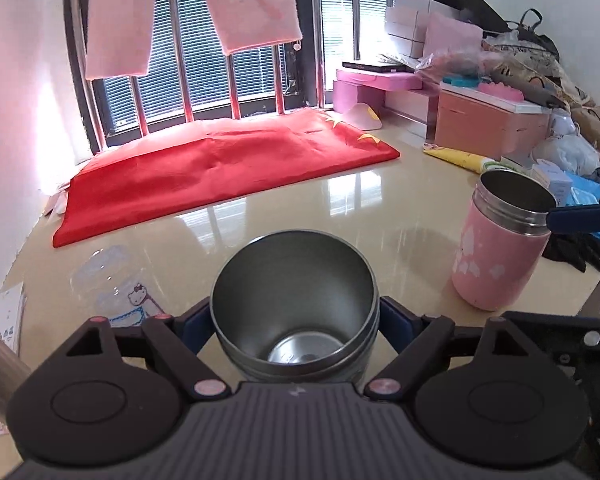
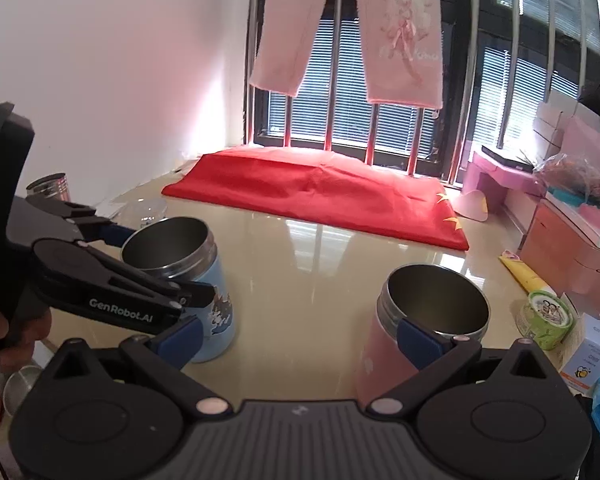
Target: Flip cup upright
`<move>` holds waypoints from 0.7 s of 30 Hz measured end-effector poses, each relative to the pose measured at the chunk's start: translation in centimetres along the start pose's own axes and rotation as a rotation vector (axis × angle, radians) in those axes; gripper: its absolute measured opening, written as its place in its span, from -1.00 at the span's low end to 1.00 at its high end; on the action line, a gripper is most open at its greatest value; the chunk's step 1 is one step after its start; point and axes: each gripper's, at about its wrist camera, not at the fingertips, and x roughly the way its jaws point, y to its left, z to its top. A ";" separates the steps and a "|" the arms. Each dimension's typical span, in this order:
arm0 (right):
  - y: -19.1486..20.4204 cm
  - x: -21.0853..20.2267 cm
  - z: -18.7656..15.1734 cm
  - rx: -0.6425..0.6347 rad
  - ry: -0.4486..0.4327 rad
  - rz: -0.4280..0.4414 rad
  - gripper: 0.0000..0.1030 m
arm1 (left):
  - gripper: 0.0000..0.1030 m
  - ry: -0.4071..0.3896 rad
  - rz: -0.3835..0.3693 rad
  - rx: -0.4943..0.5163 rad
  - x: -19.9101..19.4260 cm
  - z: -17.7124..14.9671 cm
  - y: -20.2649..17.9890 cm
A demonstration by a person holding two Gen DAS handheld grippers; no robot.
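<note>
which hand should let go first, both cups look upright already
Left, probably. Its tongs clamp the blue cup, standing mouth-up on the table. The pink cup looks tilted, with one right finger over its rim.

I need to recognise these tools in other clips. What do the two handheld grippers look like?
Both match: a ribbed dark grey body, two round black pivot housings with pale pink pins, black linkage arms, blue pads on the fingers. The left gripper carries white "GenRobot.AI" lettering on one arm; none is visible on the right gripper. No cables are clearly visible.
</note>
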 end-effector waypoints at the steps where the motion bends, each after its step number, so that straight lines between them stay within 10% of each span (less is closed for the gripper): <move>1: 0.1 -0.2 -0.1 0.003 -0.006 -0.002 1.00 | 0.93 -0.026 0.007 -0.004 -0.4 -0.1 0.2; 21: 4.3 -4.4 -2.0 0.017 -0.102 0.018 1.00 | 1.00 -0.214 0.124 -0.129 -10.8 -3.8 4.7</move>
